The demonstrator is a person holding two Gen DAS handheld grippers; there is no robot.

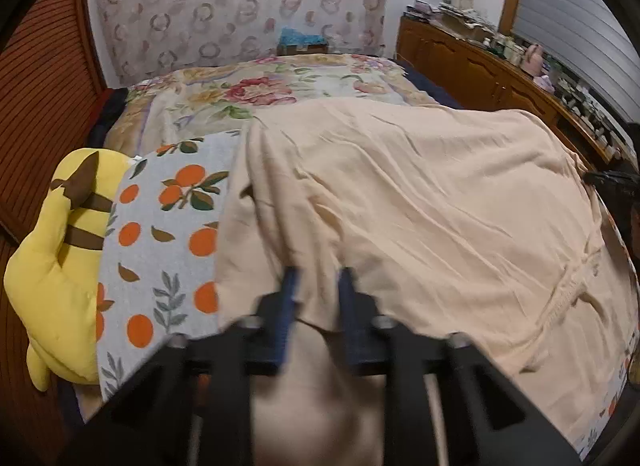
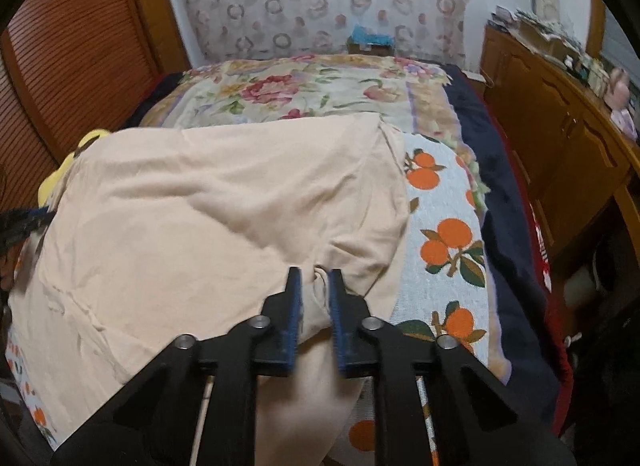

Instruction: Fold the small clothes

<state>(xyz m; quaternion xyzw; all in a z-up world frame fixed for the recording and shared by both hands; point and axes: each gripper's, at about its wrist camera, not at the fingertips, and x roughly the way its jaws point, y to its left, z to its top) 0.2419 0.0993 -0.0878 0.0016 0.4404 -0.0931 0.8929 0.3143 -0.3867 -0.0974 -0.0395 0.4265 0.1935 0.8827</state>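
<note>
Peach garment (image 1: 420, 193) lies wrinkled, spread over the orange-print towel (image 1: 168, 225).

We are cataloguing two matching handheld tools. The left gripper (image 1: 318, 278) is showing matte black angular linkage arms, round silver pivot pins and blue-faced fingers (image 1: 289, 306). The right gripper (image 2: 314, 278) is showing the same black frame, four silver pins and scuffed blue pads (image 2: 294, 306).
</note>
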